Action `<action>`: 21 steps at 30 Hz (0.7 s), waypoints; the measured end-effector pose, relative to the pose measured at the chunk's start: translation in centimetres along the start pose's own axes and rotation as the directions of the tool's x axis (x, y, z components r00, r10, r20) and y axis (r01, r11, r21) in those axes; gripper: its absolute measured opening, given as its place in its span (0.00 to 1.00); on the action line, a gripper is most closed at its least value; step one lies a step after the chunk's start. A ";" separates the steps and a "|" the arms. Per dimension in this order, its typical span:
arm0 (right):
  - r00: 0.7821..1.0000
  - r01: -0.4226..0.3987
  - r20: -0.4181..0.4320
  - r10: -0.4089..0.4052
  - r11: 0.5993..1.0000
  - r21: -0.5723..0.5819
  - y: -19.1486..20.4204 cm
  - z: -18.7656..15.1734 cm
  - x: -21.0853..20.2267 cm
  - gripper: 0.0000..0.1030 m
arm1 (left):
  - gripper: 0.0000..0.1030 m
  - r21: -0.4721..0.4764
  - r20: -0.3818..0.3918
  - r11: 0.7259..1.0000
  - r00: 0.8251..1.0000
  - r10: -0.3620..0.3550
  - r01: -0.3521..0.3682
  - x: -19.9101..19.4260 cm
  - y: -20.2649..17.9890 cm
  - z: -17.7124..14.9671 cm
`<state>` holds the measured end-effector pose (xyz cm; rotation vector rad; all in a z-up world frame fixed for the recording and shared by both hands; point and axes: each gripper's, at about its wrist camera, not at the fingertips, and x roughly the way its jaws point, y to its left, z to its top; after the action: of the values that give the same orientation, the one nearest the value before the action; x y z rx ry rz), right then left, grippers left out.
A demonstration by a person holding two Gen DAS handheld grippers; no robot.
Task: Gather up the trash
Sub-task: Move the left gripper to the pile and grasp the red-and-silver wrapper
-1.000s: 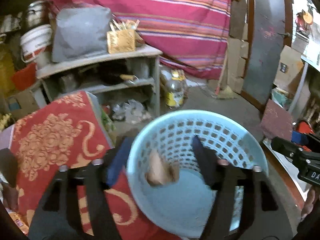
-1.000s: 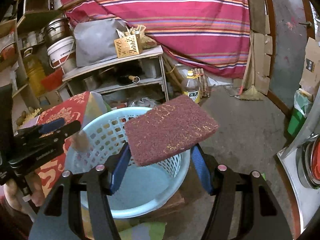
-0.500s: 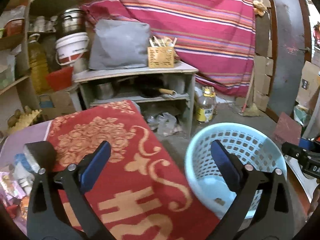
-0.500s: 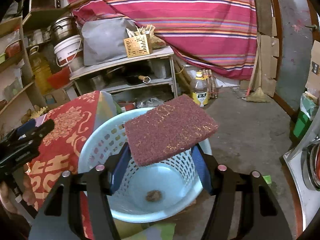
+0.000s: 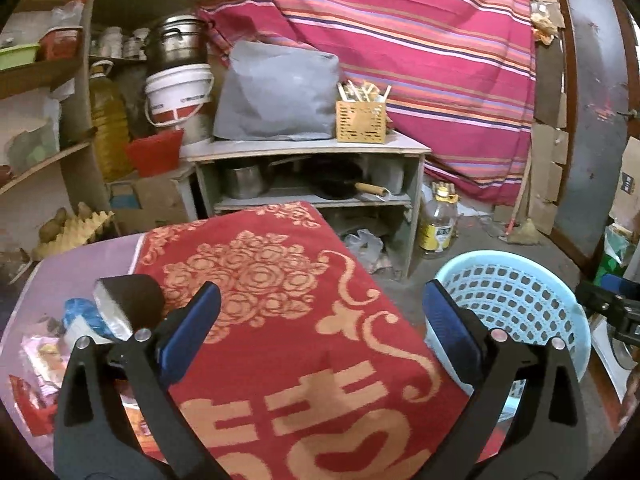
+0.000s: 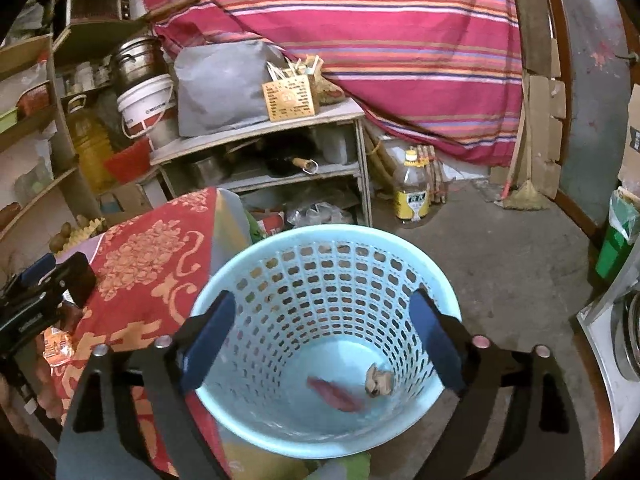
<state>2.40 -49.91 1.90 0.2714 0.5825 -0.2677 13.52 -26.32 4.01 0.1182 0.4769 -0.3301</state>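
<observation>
My right gripper (image 6: 320, 320) hangs over the light blue basket (image 6: 320, 236), its jaws opening with nothing between them. A maroon scouring pad (image 6: 336, 394) and a crumpled tan scrap (image 6: 378, 380) lie on the basket's bottom. My left gripper (image 5: 320, 312) stands open and empty over the red patterned cloth (image 5: 280, 280) on the table, left of the basket (image 5: 500, 258). At the table's left end sit a dark round thing with a silver side (image 5: 128, 304), a blue wrapper (image 5: 80, 316) and pink wrappers (image 5: 40, 352). The left gripper (image 6: 40, 292) also shows at the left edge of the right wrist view.
Behind the table stands a grey shelf unit (image 5: 312, 148) with a grey bag (image 5: 276, 92), a wooden box (image 5: 360, 120) and pans. An oil bottle (image 6: 412, 196) stands on the concrete floor. A striped cloth (image 6: 380, 20) hangs behind. Shelves and a white bucket (image 5: 178, 92) crowd the left.
My left gripper let a tan scrap fall into the basket and swung left over the red cloth. The right gripper's jaws spread, and the maroon pad dropped into the basket.
</observation>
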 end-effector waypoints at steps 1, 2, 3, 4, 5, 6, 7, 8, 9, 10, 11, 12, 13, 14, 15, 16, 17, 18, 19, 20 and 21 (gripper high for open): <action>1.000 -0.010 0.003 0.010 1.000 -0.008 0.3 0.0 -0.2 0.85 | 0.95 -0.004 0.004 1.000 1.000 0.006 -0.006 -0.3 0.5 -0.1; 1.000 -0.025 0.009 0.025 0.999 -0.023 1.0 -0.2 -0.6 0.85 | 0.95 -0.009 0.006 1.000 1.000 0.008 -0.008 -0.5 0.9 -0.2; 0.999 -0.037 0.015 0.038 0.999 -0.039 1.7 -0.3 -0.9 0.85 | 0.95 -0.012 0.008 1.000 1.000 0.018 -0.018 -0.8 1.6 -0.3; 0.998 -0.050 0.022 0.052 0.997 -0.058 2.4 -0.4 -1.3 0.86 | 0.95 -0.011 0.009 0.999 0.999 0.033 -0.033 -1.1 2.1 -0.5; 0.998 -0.060 0.028 0.062 0.996 -0.073 3.0 -0.5 -1.5 0.86 | 0.95 -0.008 0.010 0.999 0.999 0.047 -0.047 -1.4 2.7 -0.6; 0.997 -0.070 0.039 0.074 0.993 -0.093 3.8 -0.5 -1.9 0.87 | 0.95 -0.006 0.011 0.998 0.998 0.065 -0.065 -1.8 3.4 -0.8; 0.995 -0.079 0.052 0.085 0.991 -0.108 4.6 -0.6 -2.3 0.89 | 0.95 -0.006 0.012 0.996 0.996 0.084 -0.083 -2.2 4.1 -1.0; 0.994 -0.085 0.062 0.092 0.989 -0.119 5.3 -0.7 -2.6 0.91 | 0.95 -0.006 0.013 0.994 0.994 0.108 -0.108 -2.6 4.9 -1.3; 0.993 -0.088 0.068 0.097 0.988 -0.129 5.9 -0.8 -2.9 0.91 | 0.95 -0.012 0.011 0.992 0.992 0.124 -0.124 -3.1 5.9 -1.5; 0.992 -0.090 0.071 0.100 0.986 -0.137 6.3 -0.8 -3.0 0.92 | 0.95 -0.020 0.007 0.992 0.992 0.126 -0.126 -3.4 6.7 -1.7; 0.992 -0.092 0.074 0.103 0.985 -0.148 7.2 -0.9 -3.0 0.92 | 0.95 -0.029 0.000 0.991 0.992 0.130 -0.130 -3.8 7.6 -2.0; 0.992 -0.093 0.074 0.105 0.984 -0.153 7.8 -0.9 -3.0 0.92 | 0.95 -0.039 -0.011 0.988 0.989 0.149 -0.149 -4.2 8.7 -2.3; 0.992 -0.093 0.074 0.105 0.984 -0.155 8.3 -1.1 -3.0 0.92 | 0.95 -0.045 -0.019 0.985 0.986 0.164 -0.165 -4.5 9.6 -2.6; 0.992 -0.096 0.070 0.108 0.983 -0.157 9.2 -1.1 -2.9 0.92 | 0.95 -0.054 -0.025 0.982 0.984 0.179 -0.180 -4.8 10.5 -2.9; 0.991 -0.100 0.066 0.112 0.982 -0.161 9.7 -1.2 -2.8 0.92 | 0.95 -0.068 -0.034 0.978 0.981 0.193 -0.195 -5.2 11.8 -3.3; 0.991 -0.103 0.064 0.115 0.981 -0.166 10.3 -1.3 -2.8 0.92 | 0.95 -0.083 -0.043 0.975 0.978 0.205 -0.208 -5.6 13.0 -3.6; 0.991 -0.104 0.060 0.116 0.979 -0.174 11.1 -1.4 -2.6 0.92 | 0.95 -0.095 -0.049 0.971 0.975 0.216 -0.220 -6.0 14.1 -3.9; 0.992 -0.104 0.057 0.116 0.978 -0.183 11.8 -1.6 -2.5 0.92 | 0.95 -0.103 -0.053 0.968 0.973 0.226 -0.230 -6.2 14.9 -4.1; 0.992 -0.104 0.053 0.116 0.976 -0.190 12.4 -1.7 -2.4 0.92 | 0.95 -0.108 -0.059 0.963 0.969 0.241 -0.246 -6.5 15.8 -4.3; 0.992 -0.105 0.047 0.116 0.975 -0.198 13.2 -1.8 -2.3 0.92 | 0.94 -0.107 -0.070 0.957 0.962 0.264 -0.270 -6.8 16.9 -4.7; 0.993 -0.103 0.042 0.113 0.974 -0.201 13.7 -2.0 -2.1 0.92 | 0.94 -0.103 -0.075 0.953 0.958 0.278 -0.285 -7.0 17.7 -4.9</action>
<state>4.14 -36.15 3.94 0.1024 0.5353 -0.1102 11.53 -6.81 3.63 0.0846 0.5293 -0.0188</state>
